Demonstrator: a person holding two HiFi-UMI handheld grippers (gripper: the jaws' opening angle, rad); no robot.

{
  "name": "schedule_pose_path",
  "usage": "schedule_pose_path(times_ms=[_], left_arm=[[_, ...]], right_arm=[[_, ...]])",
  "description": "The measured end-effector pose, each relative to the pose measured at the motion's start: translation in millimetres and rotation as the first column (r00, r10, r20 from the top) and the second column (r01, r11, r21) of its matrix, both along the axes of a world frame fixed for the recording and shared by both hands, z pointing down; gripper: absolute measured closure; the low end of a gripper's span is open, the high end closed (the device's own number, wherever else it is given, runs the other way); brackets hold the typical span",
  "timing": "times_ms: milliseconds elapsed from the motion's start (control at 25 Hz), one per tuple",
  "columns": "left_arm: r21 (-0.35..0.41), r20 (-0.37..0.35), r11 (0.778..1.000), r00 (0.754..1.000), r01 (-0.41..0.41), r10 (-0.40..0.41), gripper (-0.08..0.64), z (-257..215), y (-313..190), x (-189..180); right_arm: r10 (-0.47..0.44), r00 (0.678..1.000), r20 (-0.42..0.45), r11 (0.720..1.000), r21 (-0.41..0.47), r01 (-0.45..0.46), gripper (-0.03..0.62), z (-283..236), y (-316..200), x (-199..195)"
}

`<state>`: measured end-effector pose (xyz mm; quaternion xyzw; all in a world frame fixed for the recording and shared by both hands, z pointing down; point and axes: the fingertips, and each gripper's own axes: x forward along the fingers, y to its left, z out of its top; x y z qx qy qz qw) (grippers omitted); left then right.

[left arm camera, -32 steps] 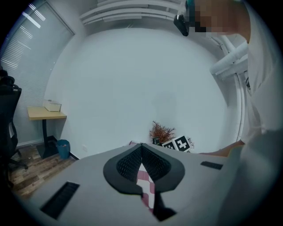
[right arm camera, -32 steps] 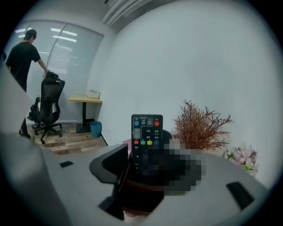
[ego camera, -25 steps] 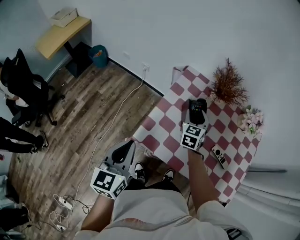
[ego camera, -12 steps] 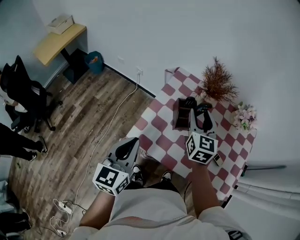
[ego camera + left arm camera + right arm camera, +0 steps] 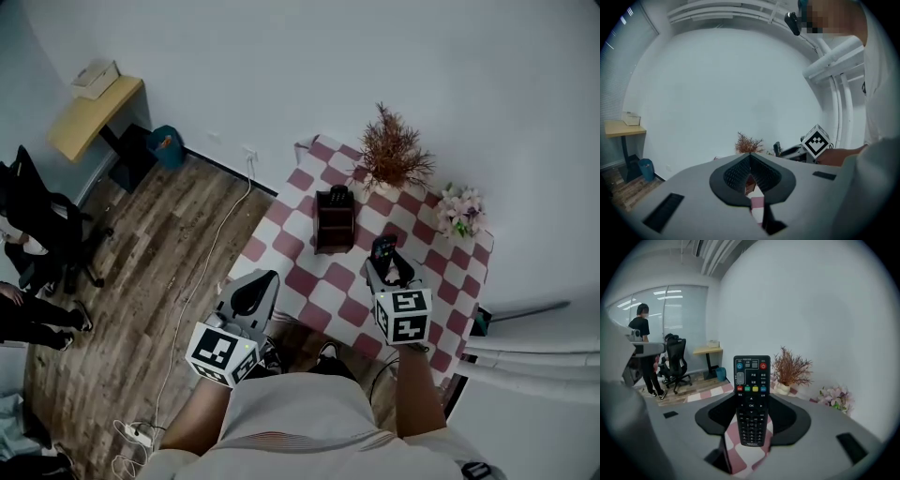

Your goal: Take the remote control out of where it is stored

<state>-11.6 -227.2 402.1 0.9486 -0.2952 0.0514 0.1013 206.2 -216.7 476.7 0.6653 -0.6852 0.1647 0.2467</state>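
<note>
Right gripper [image 5: 751, 417] clamps remote control [image 5: 751, 394] above table [image 5: 323, 281], clear of holder [image 5: 335, 223]; advise lowering level before releasing (left gripper [image 5: 750, 164] closed, empty).

The right gripper [image 5: 386, 264] is over the surface [image 5: 323, 281], arm stretched out, jaws tight on the remote [image 5: 751, 399]. The left gripper [image 5: 258, 284] hangs beside the surface, jaws together.

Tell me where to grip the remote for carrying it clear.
Grip the remote probably at its lower keypad half, across the narrow width, coming from the bottom end, as the right tool holds it: it is long, slim, upright, with straight parallel side edges.
</note>
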Motion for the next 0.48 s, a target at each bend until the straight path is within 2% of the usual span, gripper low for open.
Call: schedule_pose_path(times_ms=[120, 240, 320, 480], left_arm=[[0.006, -0.001, 1.0, 1.0, -0.012, 0.012, 0.551, -2.0, 6.6, 11.6], [0.01, -0.002, 1.0, 1.0, -0.017, 0.017, 0.551, -2.9, 11.8, 20.4], [0.011, -0.002, 1.0, 1.0, -0.016, 0.016, 0.551, -3.1, 14.5, 24.3], [0.007, 0.002, 1.0, 1.0, 0.005, -0.005, 0.551, 0.4, 18.0, 25.0]], right_arm=[[-0.029, 0.999, -0.038, 0.993, -0.118, 0.024, 0.371, 25.5, 19.9, 4.6], [-0.093, 0.992, -0.085, 0.959, -0.276, 0.066, 0.371, 56.8, 39.0, 3.2], [-0.142, 0.985, -0.098, 0.918, -0.386, 0.094, 0.371, 81.0, 51.8, 1.8], [-0.23, 0.966, -0.118, 0.815, -0.565, 0.125, 0.371, 133.3, 72.9, 4.6]])
